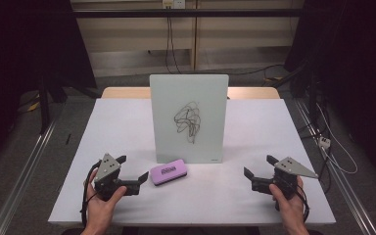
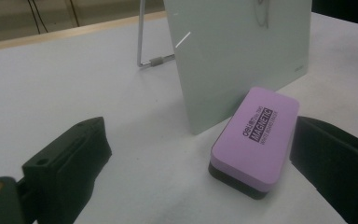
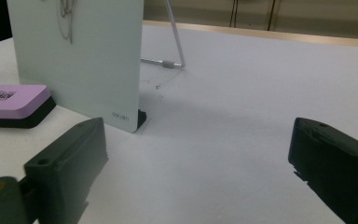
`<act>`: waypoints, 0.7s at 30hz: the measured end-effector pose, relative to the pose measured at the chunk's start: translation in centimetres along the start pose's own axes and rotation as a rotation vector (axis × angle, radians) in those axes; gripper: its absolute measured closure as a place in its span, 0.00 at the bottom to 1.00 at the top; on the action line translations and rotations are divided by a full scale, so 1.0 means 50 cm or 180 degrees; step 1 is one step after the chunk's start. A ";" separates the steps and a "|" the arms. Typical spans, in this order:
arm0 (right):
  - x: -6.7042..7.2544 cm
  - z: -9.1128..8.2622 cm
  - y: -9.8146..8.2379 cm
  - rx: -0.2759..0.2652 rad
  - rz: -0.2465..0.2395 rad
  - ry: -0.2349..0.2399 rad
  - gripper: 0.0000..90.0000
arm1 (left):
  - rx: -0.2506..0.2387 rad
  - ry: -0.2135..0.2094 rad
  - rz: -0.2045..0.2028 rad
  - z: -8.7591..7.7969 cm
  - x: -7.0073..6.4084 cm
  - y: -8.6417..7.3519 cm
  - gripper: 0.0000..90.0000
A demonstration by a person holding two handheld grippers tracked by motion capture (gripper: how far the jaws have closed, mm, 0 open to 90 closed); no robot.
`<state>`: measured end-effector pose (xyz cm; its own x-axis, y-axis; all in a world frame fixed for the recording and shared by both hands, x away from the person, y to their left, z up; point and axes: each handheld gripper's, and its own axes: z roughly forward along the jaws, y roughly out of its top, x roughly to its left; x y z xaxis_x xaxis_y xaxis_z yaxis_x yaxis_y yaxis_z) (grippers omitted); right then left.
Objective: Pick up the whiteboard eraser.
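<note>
1. At the lower left of the high view, the left gripper (image 1: pixel 133 169) is held with its jaws spread wide and nothing gripped; part of its body is hidden by the hand (image 1: pixel 100 203).
2. Just right of it, the purple eraser (image 1: pixel 168 174) lies flat on the white table (image 1: pixel 127 122), its long axis running left to right, slightly raised at the right. In the left gripper view, the eraser (image 2: pixel 256 137) is seen between the jaws, nearer the right one, untouched.
3. Behind it, the whiteboard (image 1: pixel 189 117) stands upright; its scribble cannot be read.
4. At the lower right, the right gripper (image 1: pixel 259 165) is likewise wide open and empty.
</note>
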<state>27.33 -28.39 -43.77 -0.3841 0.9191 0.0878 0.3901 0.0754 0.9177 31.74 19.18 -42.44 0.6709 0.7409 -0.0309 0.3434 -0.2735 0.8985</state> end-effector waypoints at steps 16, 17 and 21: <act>0.002 0.012 -0.001 0.0153 -0.0074 0.0157 0.05 | 0.0290 -0.0221 0.0243 0.020 -0.019 0.009 0.09; 0.001 0.013 -0.001 0.0156 -0.0098 0.0170 0.05 | 0.0304 -0.0264 0.0250 0.020 -0.019 0.011 0.11; 0.005 0.015 0.000 0.0167 -0.0096 0.0199 0.05 | 0.0366 -0.0354 0.0188 0.018 -0.016 0.013 0.12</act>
<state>27.89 -27.88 -44.03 -0.4472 0.8903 0.0861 0.4204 0.1243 0.8988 32.02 17.84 -42.22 0.7586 0.6507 -0.0335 0.3699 -0.3877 0.8443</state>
